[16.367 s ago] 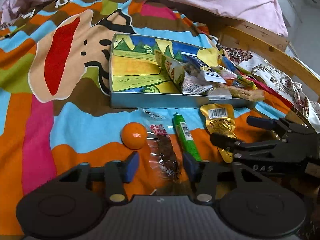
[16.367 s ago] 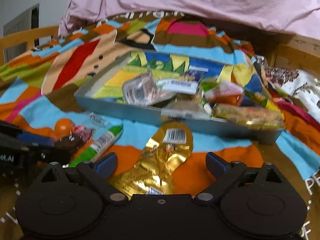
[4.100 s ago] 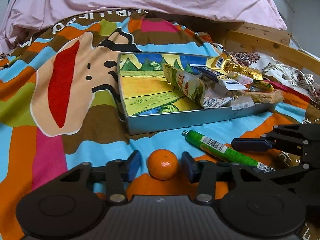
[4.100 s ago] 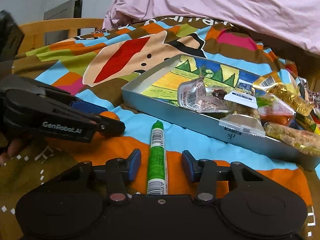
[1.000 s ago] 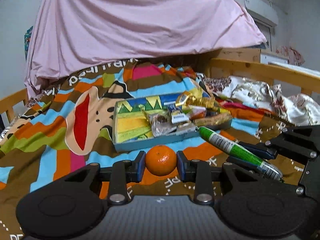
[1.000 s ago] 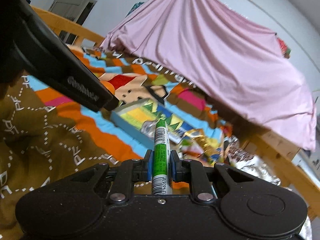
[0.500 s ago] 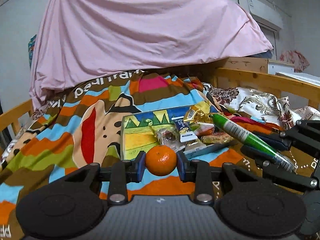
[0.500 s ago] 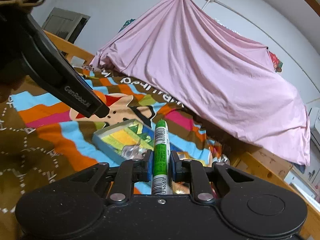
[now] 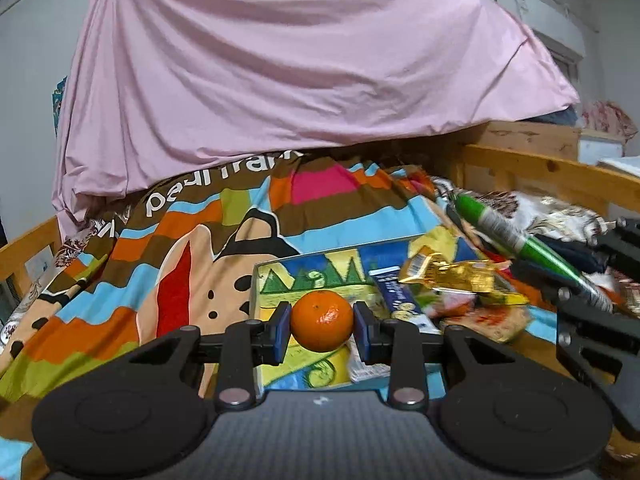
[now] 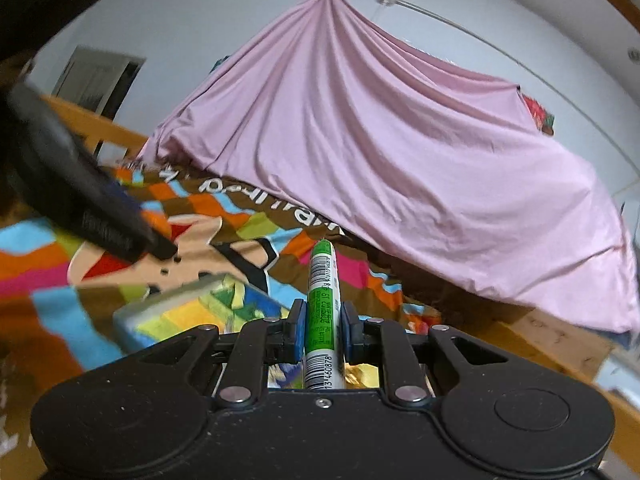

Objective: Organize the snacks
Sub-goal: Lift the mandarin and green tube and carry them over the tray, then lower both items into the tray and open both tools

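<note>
A small orange is pinched between the blue pads of the left gripper, which are pressed against its two sides, and it is held in the air just ahead of the gripper's body. A green stick-shaped snack with a barcode label is clamped between the pads of the right gripper, its jaws closed tight on the lower half, so that the green tip juts forward and upward beyond the fingertips. In the left wrist view the same stick is seen to the right of the orange and higher, slanted, with the right gripper's dark frame at the picture's right edge. Beyond and below the orange a shallow metal tray with a painted floor of yellow, green and blue is seen. Its left part is bare, while its right part is filled with wrapped snacks, among them a gold foil packet and a dark blue packet. The tray is laid on a striped blanket in orange, blue, brown and pink with a cartoon figure, spread over a bed. Farther off, a pink sheet is draped over the far end, and a wooden rail is seen to the right. In the right wrist view the left gripper is seen, blurred, at the left, above the blanket and the tray's near corner.
</note>
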### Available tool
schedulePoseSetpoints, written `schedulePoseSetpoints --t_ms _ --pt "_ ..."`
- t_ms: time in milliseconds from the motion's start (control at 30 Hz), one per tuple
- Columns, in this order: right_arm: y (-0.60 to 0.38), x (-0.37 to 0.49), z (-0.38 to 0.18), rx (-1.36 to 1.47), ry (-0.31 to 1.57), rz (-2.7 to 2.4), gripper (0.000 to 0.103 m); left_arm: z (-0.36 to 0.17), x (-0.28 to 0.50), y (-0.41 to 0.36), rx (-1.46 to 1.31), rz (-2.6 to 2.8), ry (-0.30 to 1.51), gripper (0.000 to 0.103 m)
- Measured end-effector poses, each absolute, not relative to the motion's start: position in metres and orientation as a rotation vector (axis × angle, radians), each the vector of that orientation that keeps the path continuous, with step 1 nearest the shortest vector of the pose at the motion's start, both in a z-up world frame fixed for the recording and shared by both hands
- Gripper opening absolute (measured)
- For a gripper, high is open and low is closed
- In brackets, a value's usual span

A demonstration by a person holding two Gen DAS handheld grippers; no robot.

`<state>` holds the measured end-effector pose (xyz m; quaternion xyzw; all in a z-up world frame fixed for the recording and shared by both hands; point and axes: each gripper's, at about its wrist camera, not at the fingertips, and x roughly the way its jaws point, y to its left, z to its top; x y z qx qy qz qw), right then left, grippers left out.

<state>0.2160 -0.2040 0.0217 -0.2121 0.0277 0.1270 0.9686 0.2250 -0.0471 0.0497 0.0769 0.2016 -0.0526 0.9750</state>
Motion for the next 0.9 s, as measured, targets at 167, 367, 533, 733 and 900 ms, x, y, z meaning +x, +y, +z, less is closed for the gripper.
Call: schedulePoseSetpoints --t_ms 167,367,533,733,900 --pt "-0.188 0.272 0.016 -0.258 0.07 0.295 0.019 0.033 0.274 -0.04 0.168 -0.081 0.431 0.035" --pt "-0.183 0.324 -0.008 -0.068 0.121 0.304 0.019 0.006 0.325 -0.028 0.193 -0.069 0.477 0.035" --pt "-0.183 0.346 -0.036 -0.008 0.193 0.295 0.019 -0.02 0.351 -0.025 0.224 -0.07 0.527 0.035" --pt "-0.174 0.355 -0.057 -0.018 0.269 0.312 0.019 -0.044 0.361 -0.028 0.222 -0.081 0.563 0.035" --pt "-0.169 0.36 -0.063 -0.04 0.307 0.302 0.019 -0.055 0.362 -0.029 0.222 -0.076 0.585 0.035"
